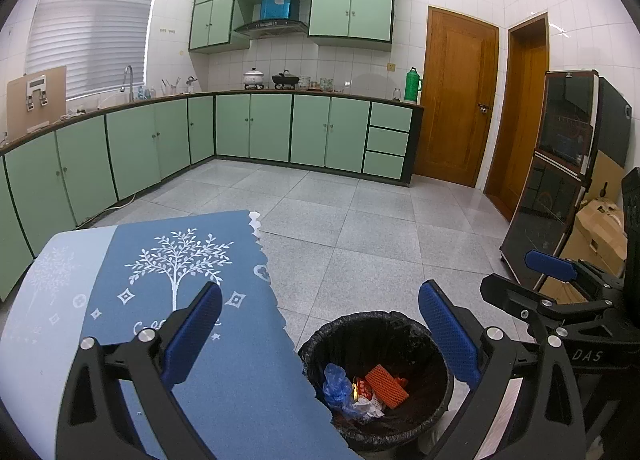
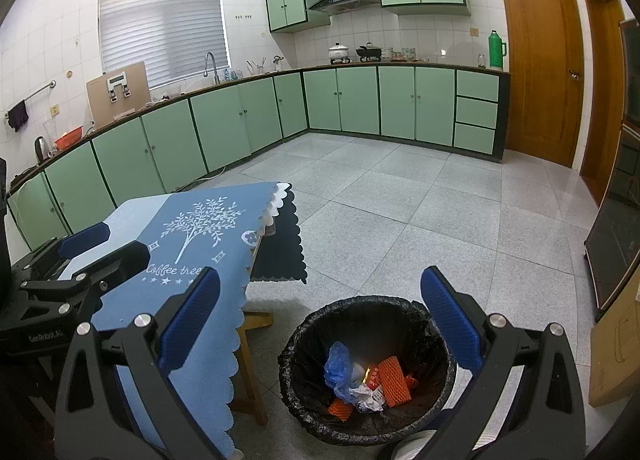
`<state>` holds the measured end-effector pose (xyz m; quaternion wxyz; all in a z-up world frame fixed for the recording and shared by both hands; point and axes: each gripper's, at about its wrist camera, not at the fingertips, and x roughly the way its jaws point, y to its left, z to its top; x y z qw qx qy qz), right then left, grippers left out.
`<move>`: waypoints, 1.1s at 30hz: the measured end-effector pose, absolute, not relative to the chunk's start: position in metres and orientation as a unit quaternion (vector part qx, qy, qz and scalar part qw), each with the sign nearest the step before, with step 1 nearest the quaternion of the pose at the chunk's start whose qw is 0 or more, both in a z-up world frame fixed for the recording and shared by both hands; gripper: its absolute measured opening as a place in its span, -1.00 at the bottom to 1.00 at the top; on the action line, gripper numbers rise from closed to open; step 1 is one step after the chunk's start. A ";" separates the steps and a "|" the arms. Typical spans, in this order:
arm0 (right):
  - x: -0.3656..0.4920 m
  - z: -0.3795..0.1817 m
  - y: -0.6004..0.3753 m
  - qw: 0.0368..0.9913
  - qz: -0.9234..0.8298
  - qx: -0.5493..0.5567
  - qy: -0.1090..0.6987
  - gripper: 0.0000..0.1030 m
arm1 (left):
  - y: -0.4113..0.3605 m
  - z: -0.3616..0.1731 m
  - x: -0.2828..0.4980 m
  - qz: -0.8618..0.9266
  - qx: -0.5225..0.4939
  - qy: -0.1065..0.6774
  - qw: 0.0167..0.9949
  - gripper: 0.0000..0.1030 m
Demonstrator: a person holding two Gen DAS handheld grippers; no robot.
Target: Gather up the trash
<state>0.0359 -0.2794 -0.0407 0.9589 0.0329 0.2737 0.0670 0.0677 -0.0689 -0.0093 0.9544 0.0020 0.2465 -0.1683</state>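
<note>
two grippers hang over the floor with nothing between their pads: the left gripper (image 1: 320,340) has its fingers spread wide, and the right gripper (image 2: 320,324) is spread just as wide. the bin (image 2: 432,324), lined with a black bag, sits on the floor below and just ahead of both, between the fingers in each view. the trash (image 2: 370,380) lies in its bottom. the table (image 1: 208,260) under its blue cloth is to the left of both tools, and no litter shows on the part of the top that is visible.

judging from this, the drop looks done, so the good move is to lift clear of the rim without catching the bag, then scan the table and floor before calling it finished.

counted in the bin: two orange foam nets, one blue plastic bag, one crumpled white paper, one or two red wrappers, hard to separate. one bin, one table.
</note>
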 end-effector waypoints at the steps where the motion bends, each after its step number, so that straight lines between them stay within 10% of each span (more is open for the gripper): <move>1: 0.036 -0.041 -0.279 0.959 0.067 0.033 0.274 0.89 | -0.069 -0.009 0.068 -0.168 0.002 0.247 0.954 0.87; 33: 0.036 -0.040 -0.280 0.959 0.067 0.033 0.274 0.89 | -0.067 -0.011 0.066 -0.167 0.003 0.250 0.954 0.87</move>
